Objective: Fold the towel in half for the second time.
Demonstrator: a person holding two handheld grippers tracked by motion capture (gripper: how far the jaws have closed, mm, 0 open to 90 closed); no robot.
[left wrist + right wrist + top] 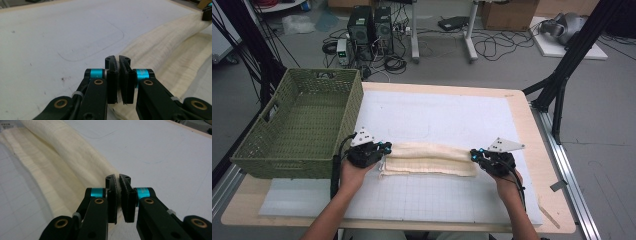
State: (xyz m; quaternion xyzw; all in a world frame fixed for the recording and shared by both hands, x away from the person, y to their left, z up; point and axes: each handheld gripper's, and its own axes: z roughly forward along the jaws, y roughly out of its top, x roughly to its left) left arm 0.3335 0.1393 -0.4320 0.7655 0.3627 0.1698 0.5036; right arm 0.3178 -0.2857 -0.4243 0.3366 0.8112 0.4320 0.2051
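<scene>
Two hand-held grippers are seen at the ends of a cream towel (429, 159) that lies folded lengthwise on the white mat (437, 115) of the bench (532, 150). No brand or label can be read; faint grid lines and a thin rounded outline are printed on the mat, and small writing at one mat corner in the right gripper view is too blurred to make out. The left hand-held gripper (384, 148) is clamped on the towel's left end, its jaws nearly together with a sliver of cloth pinched between the pads, as shown in the left gripper view (118, 75). The right hand-held gripper (474, 155) is clamped likewise on the right end (118, 195). A green wicker basket (307, 125) is set at the bench's left edge, just beside the left hand-held gripper.
</scene>
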